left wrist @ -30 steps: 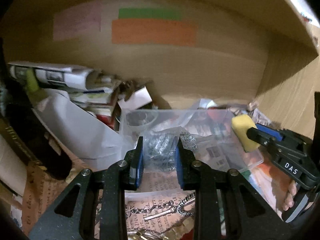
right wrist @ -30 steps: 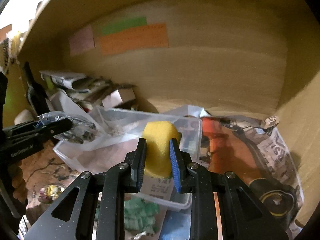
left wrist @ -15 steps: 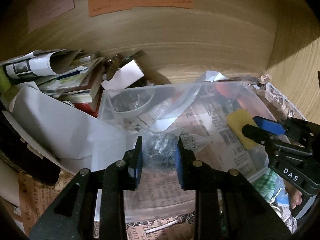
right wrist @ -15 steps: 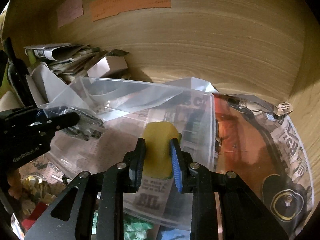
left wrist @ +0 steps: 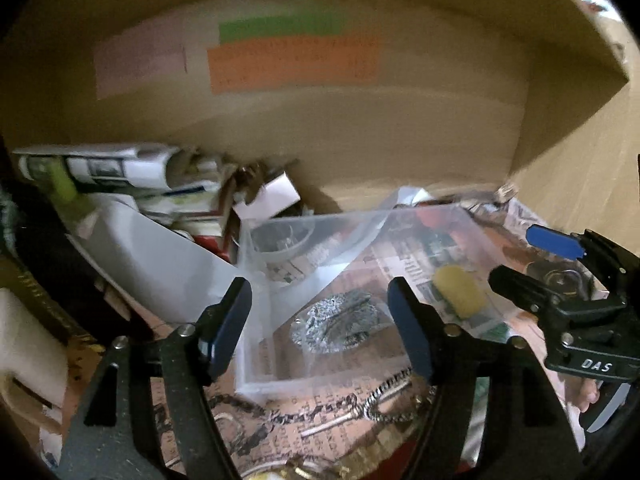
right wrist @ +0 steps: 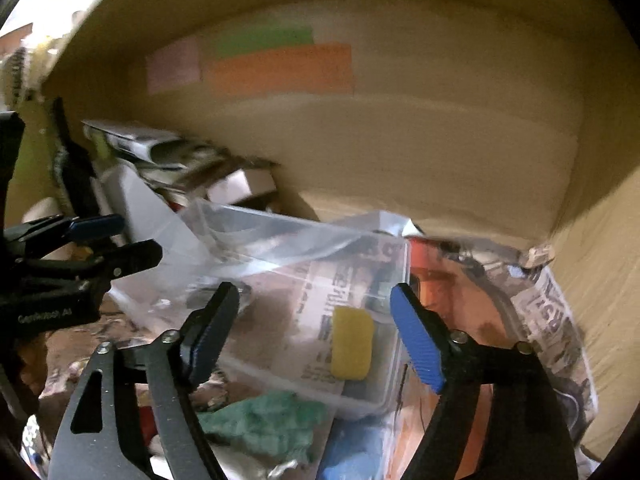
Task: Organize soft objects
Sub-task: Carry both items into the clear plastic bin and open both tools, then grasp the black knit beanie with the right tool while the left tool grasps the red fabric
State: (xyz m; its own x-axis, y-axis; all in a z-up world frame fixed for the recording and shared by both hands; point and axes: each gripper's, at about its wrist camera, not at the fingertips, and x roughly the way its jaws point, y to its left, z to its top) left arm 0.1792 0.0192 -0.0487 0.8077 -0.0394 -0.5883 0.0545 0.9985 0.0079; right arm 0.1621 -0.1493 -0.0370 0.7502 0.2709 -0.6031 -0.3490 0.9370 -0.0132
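A clear plastic bin (left wrist: 256, 384) (right wrist: 360, 404) sits on newspaper inside a cardboard box. A silvery scrubber in a clear bag (left wrist: 340, 322) lies in the bin, with a yellow sponge (left wrist: 458, 290) (right wrist: 352, 342) lying to its right. My left gripper (left wrist: 320, 320) is open and empty, just above and in front of the bagged scrubber. My right gripper (right wrist: 314, 328) is open and empty, above the sponge; it shows at the right of the left wrist view (left wrist: 516, 260). The left gripper shows at the left of the right wrist view (right wrist: 116, 240).
Rolled newspapers and a white sheet (left wrist: 160, 264) pile up at the back left. A metal chain with keys (left wrist: 360, 408) lies in front of the bin. A green cloth (right wrist: 268, 424) and something blue (right wrist: 352, 452) lie near the bin's front. Cardboard walls (left wrist: 360, 136) close in behind and right.
Both grippers have opened. The bagged scrubber and the yellow sponge dropped into the clear bin, and both grippers have drawn back and up from it.
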